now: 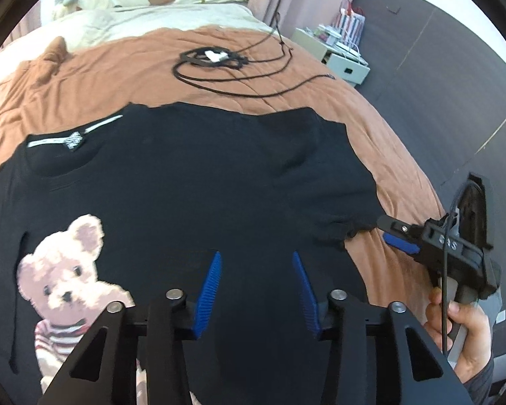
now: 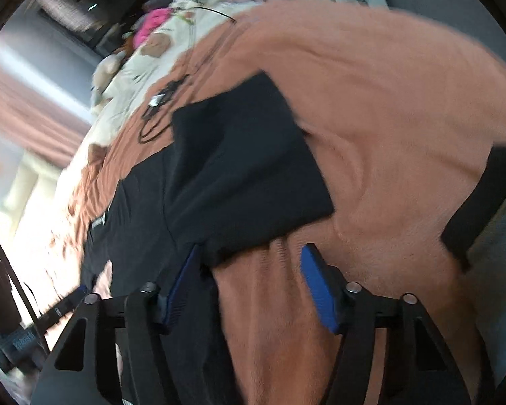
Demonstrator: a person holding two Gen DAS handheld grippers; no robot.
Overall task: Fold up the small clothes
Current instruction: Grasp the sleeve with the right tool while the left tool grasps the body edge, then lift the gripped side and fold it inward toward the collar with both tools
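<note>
black tee (image 1: 192, 182) with the teddy print (image 1: 67, 290) lies flat on the rust blanket (image 1: 239, 84) of the bed, collar far left, one sleeve (image 2: 246, 168) spread toward the right edge. your left gripper (image 1: 254, 290) hovers over the near hem, fingers part-way apart with nothing in them, and the right gripper (image 2: 253, 290) straddles the sleeve edge, fingers likewise half apart and not pinching yet. get each lower finger under a single clean layer of cloth before squeezing, clamp both sides at matching points, and keep clear of the black cables (image 1: 226, 67) further up.
</note>
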